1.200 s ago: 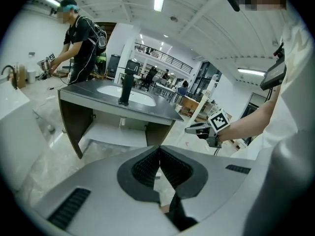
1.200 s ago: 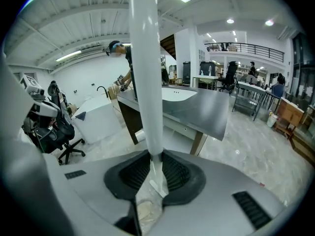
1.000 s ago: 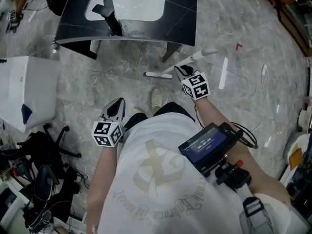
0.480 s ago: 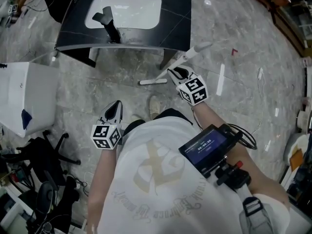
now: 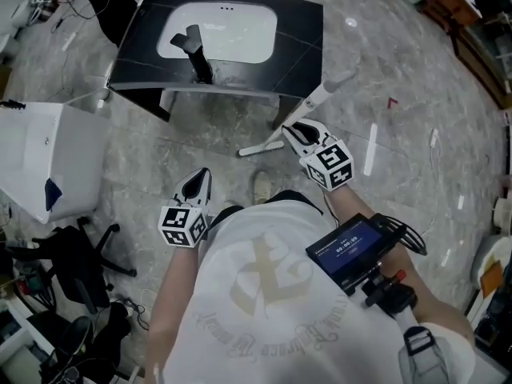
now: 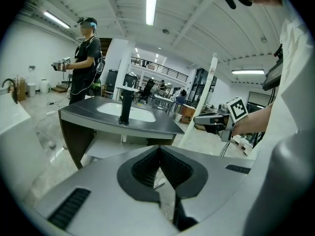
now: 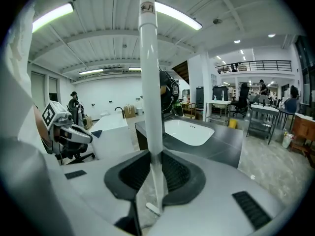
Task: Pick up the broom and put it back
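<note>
The broom has a long white handle (image 5: 330,89) and a flat white head (image 5: 258,148) low over the grey floor. My right gripper (image 5: 291,129) is shut on the handle partway along it. In the right gripper view the handle (image 7: 149,77) stands upright between the dark pads (image 7: 173,173), and the head (image 7: 152,208) shows small below. My left gripper (image 5: 199,179) hangs in front of my body, shut on nothing, well apart from the broom. From the left gripper view, the handle (image 6: 207,95) slants up beside the sink counter, held by the right gripper (image 6: 212,119).
A dark counter (image 5: 296,30) with a white basin and a black faucet (image 5: 197,49) stands ahead. A white cabinet (image 5: 38,157) is at the left, a black chair (image 5: 76,254) at the lower left. A person (image 6: 86,58) stands beyond the counter.
My right gripper has risen with the broom handle in it, and the broom stands steeper. The left gripper has lifted a little.
</note>
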{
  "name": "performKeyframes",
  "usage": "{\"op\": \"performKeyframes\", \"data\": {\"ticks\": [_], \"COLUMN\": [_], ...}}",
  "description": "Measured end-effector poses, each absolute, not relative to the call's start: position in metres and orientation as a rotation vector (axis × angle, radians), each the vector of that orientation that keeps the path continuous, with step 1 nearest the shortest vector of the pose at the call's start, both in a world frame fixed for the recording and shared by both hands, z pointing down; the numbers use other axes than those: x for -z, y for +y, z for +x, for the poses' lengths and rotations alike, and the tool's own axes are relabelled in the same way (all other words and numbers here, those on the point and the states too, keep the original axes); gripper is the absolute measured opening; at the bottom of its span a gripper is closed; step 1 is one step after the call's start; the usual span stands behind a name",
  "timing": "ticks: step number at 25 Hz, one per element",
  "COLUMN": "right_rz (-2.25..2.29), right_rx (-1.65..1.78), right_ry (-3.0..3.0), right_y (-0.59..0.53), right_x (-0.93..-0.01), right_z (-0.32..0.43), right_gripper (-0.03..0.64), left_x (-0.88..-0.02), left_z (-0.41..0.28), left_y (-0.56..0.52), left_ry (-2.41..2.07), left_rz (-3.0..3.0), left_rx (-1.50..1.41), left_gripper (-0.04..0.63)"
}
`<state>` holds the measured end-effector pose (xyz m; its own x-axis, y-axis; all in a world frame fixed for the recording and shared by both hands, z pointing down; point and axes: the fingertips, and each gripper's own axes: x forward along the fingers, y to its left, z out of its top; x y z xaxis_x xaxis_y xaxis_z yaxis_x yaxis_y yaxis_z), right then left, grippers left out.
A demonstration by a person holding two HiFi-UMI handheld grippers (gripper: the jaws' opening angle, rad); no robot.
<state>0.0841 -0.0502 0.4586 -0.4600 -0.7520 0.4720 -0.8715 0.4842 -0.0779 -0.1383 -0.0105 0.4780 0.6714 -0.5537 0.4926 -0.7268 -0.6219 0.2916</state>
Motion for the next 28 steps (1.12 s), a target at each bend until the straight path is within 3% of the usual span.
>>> {"op": "performKeyframes", "data": {"ticks": [11, 28], "right_rz": [1.34, 1.278], "right_rx": [-0.402, -0.536], "right_ry": [-2.43, -2.377], "right_y": [-0.038, -0.042], "right_x": [-0.43, -0.476], "right_z": [0.059, 0.012], "right_gripper": [0.087, 0.087], "left_x": [-0.47, -0.479], "left_z": [-0.146, -0.193], "left_y": [-0.012, 0.0], "left_ry": [-1.025, -1.116], "left_rz": [2.435, 2.32], "left_rx": [-0.456, -0.424], "left_gripper": [0.012, 0.012]}}
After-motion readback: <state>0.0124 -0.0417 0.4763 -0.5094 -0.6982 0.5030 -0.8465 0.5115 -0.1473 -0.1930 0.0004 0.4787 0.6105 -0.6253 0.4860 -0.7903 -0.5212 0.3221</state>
